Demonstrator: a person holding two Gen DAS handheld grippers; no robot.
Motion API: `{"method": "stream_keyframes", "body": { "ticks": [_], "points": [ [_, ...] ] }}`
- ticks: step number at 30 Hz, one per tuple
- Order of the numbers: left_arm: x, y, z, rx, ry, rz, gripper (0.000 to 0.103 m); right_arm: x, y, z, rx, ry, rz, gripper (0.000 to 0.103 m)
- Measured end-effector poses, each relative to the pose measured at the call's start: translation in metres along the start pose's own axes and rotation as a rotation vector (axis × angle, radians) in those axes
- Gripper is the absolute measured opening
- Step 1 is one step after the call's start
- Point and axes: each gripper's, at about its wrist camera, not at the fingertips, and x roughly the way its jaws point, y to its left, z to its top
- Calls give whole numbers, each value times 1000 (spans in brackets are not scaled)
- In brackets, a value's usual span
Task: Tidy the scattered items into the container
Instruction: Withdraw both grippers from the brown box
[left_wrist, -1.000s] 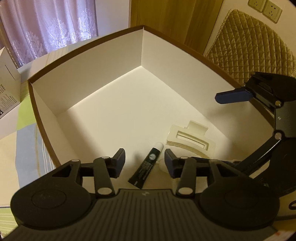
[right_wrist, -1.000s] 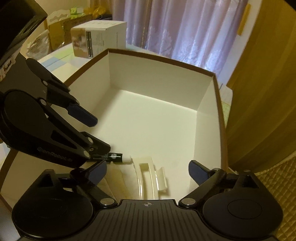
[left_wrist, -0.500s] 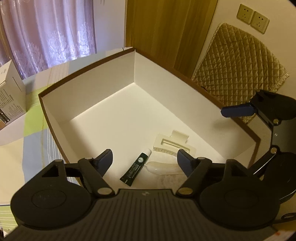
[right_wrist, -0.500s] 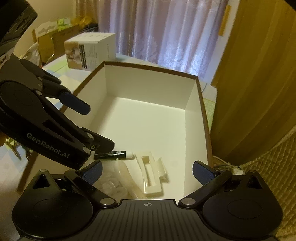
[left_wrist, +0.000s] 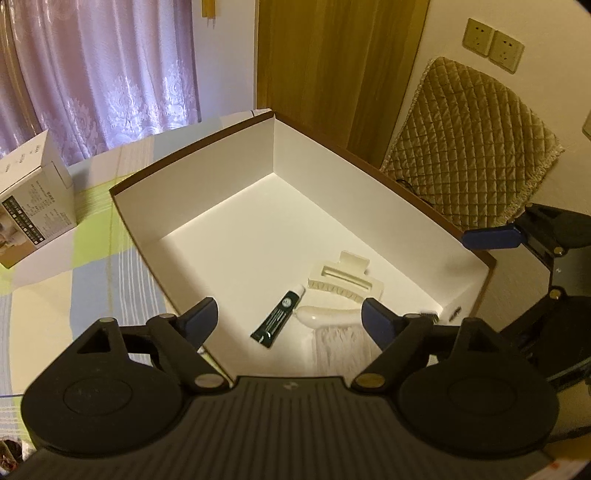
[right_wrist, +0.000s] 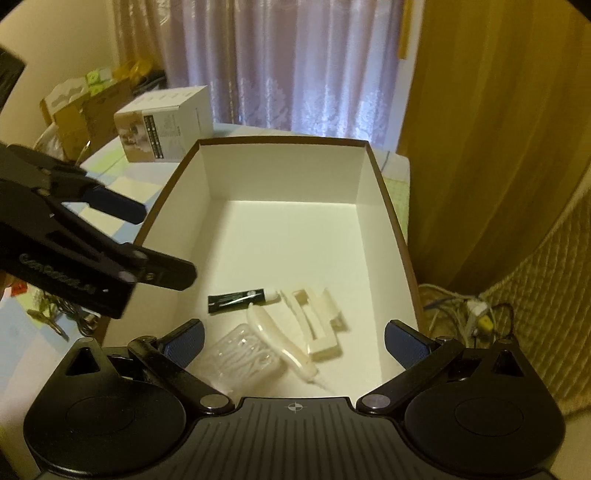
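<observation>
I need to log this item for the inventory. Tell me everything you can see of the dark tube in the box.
The dark tube is small and slim, dark green to black with fine pale print, a flat crimped end and a white cap. It lies flat on the white floor of the box, its cap pointing at the cream hair claw. No gripper holds it.

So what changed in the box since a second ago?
Both open grippers, left and right, pulled up and back from the box, holding nothing. The dark tube, hair clip and other bits stayed put inside.
</observation>
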Motion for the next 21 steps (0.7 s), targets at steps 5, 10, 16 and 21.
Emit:
{"method": "stream_keyframes", "body": {
  "ticks": [5, 10, 16, 21],
  "points": [
    [-19, -1, -14, 18, -11, 6, 82, -13, 7, -10, 48, -5, -7, 101],
    [-36, 4, -24, 19, -20, 4, 84, -26, 17, -18, 85, -15, -28, 101],
    [-57, 12, -41, 26, -32, 7, 85, -43, 35, -26, 119, -34, -39, 101],
    [-74, 21, -58, 34, -35, 21, 86, -50, 54, -33, 136, -37, -38, 101]
  ]
}}
